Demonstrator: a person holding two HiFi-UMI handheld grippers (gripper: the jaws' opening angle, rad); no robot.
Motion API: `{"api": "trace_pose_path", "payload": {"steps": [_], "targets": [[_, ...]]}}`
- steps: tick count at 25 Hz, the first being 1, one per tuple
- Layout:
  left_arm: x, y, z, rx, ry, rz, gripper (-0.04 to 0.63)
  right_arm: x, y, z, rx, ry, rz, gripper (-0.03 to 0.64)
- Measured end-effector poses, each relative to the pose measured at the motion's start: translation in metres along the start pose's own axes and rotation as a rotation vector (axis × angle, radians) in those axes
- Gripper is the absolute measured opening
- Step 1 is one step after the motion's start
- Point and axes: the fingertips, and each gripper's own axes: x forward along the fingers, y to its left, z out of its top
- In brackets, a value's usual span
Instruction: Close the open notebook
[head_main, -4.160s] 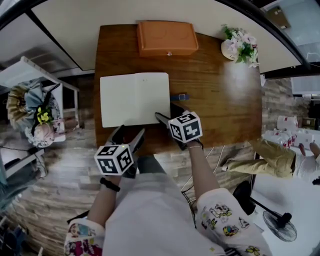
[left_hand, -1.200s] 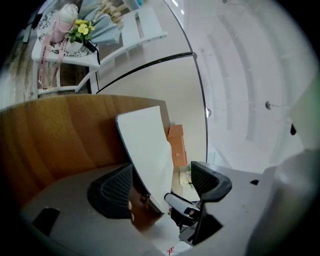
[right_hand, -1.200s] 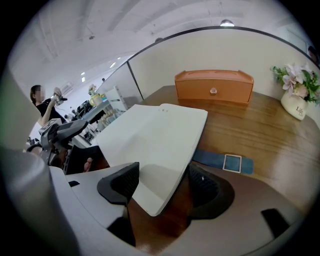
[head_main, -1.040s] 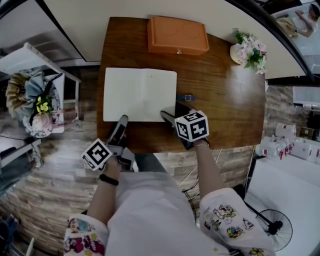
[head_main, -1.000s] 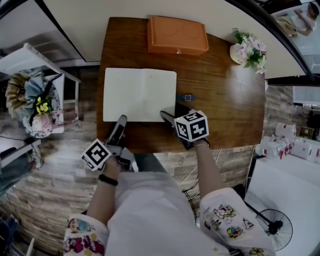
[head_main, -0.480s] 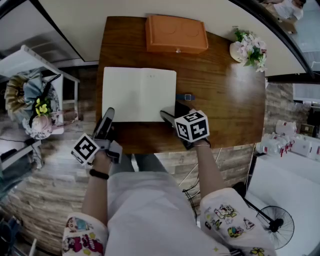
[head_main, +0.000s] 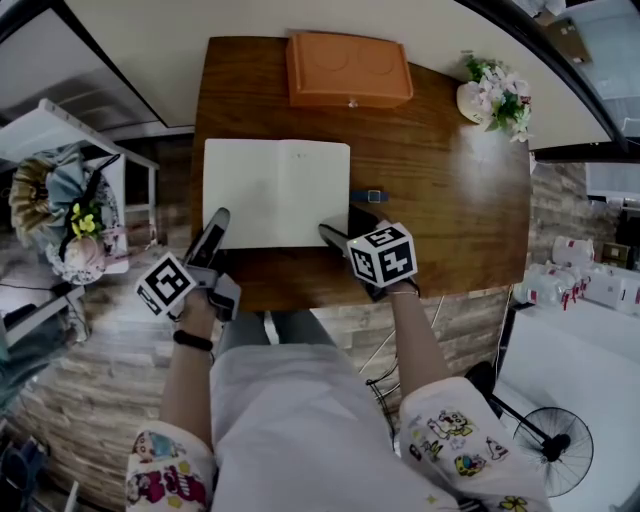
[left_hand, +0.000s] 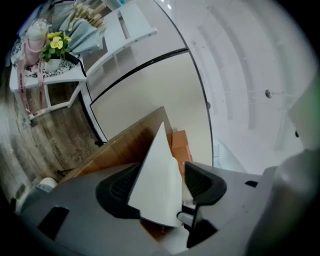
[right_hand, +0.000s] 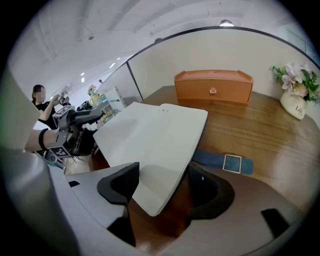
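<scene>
The notebook (head_main: 276, 193) lies open on the tabletop (head_main: 440, 190); left tongs (left_hand: 156, 186), just narrowing, and right tongs (right_hand: 160, 185) straddle its corners unclamped; closing remains.

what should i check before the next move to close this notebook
1. Left gripper round the near-left corner of the notebook: ok; jaws have just been closing, not clamped yet.
2. Right gripper open round the near-right corner: ok.
3. Firm grip on either side: not ok.
4. Cover caught, not only a page: cannot tell.
5. Orange box clear of the notebook: ok.
6. Blue strap off the pages: ok.
</scene>
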Motion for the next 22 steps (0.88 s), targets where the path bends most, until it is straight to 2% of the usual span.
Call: {"api": "trace_pose_path", "payload": {"steps": [2,3,9,19,22], "targets": [[-0.001,0.008,0.001,0.017,0.004,0.053,0.107,0.0,0.0,0.0,0.001,-0.001,0.0,0.307],[-0.002,0.01,0.001,0.014,0.0,0.063,0.083,0.0,0.0,0.0,0.001,0.0,0.001,0.307],[-0.004,0.018,0.001,-0.026,-0.011,0.085,0.043,0.0,0.0,0.0,0.001,-0.001,0.003,0.307],[-0.006,0.012,0.003,-0.005,-0.029,0.078,0.033,0.001,0.0,0.001,0.002,-0.011,0.008,0.307],[-0.007,0.006,0.004,0.025,-0.033,0.074,0.029,0.001,0.0,0.001,0.007,-0.018,0.017,0.305]]}}
